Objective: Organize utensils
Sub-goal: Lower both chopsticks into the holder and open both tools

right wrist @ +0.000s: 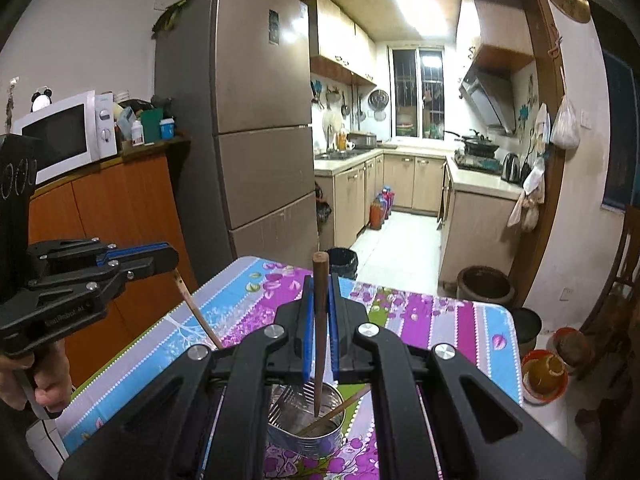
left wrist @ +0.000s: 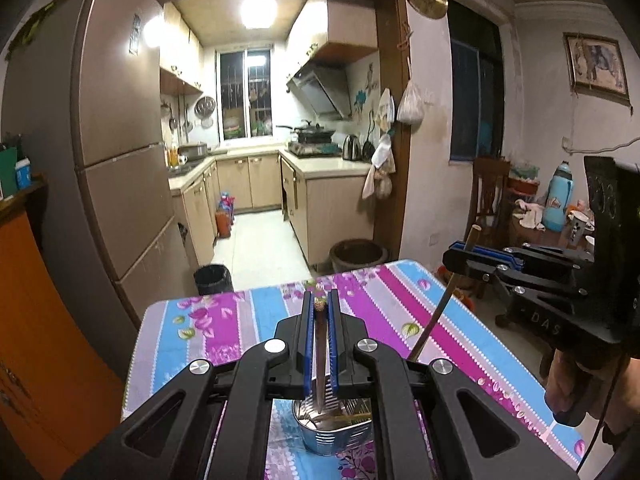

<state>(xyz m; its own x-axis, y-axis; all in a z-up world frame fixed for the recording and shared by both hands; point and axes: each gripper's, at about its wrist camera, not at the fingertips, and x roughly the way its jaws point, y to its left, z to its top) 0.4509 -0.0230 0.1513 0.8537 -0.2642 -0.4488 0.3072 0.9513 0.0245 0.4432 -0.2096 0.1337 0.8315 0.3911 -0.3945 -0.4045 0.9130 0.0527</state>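
A slotted metal utensil holder stands on the flowered tablecloth, close under both grippers. It holds a fork and a slanted chopstick. My left gripper is shut on a dark chopstick that stands nearly upright, its lower tip inside the holder's mouth. My right gripper is shut on a brown chopstick whose tip hangs just over the holder. Each gripper also shows in the other's view, the right gripper and the left gripper, both with a stick slanting down.
The table's far edge faces the kitchen doorway. A black bin and a brown crock stand on the floor beyond it. A fridge and an orange cabinet are on the left, a wooden chair and an orange bucket on the right.
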